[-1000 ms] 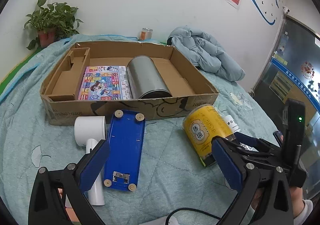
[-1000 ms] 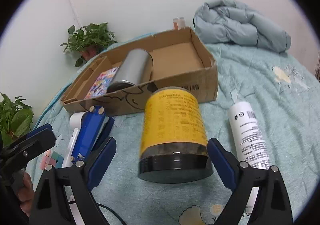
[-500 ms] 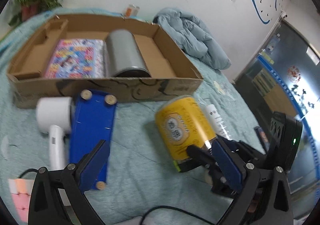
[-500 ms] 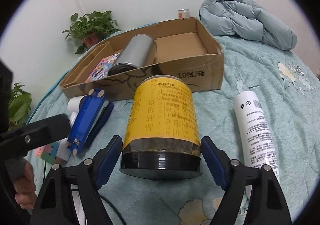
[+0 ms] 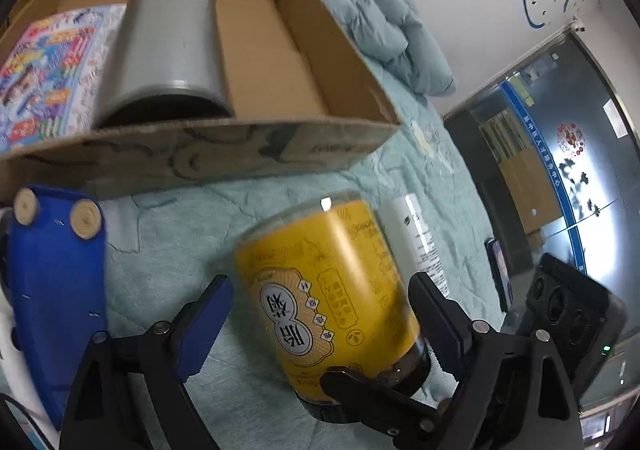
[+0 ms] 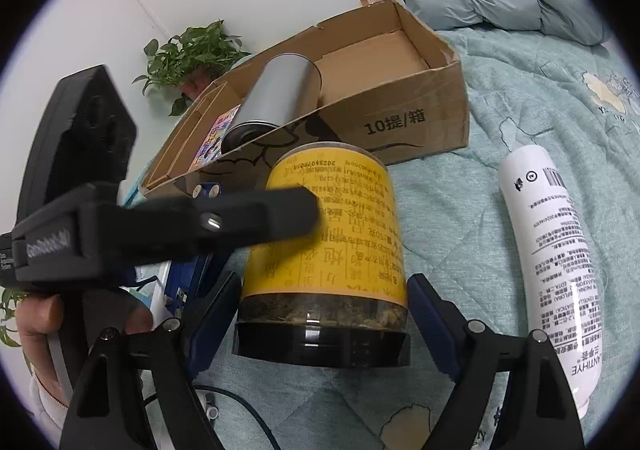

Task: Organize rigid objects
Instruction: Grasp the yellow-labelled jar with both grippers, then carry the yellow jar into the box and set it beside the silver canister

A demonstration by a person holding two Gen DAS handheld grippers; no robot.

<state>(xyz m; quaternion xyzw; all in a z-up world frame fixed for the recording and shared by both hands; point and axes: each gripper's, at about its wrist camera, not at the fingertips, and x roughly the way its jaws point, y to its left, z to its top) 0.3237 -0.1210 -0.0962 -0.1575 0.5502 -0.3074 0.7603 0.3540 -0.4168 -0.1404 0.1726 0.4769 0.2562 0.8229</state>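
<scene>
Yellow-labelled clear plastic jar [image 6: 324, 250] lay on the quilt before the cardboard box [image 6: 420, 121], right gripper [image 6: 320, 314] and left gripper [image 5: 320, 314] both straddling it, jaws apart; close squarely first, or it would likely roll.

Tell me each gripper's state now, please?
Left gripper: open, just been closing around yellow jar.
Right gripper: just opened slightly, flanking the jar's lid; grip unclear.

Even indoor light, soft shadows. Left view motion-blurred: box [image 5: 224, 153] smeared at 12 o'clock. Glare on glass door [image 5: 576, 153] at 3 o'clock. Fisheye bending, black corners.
</scene>
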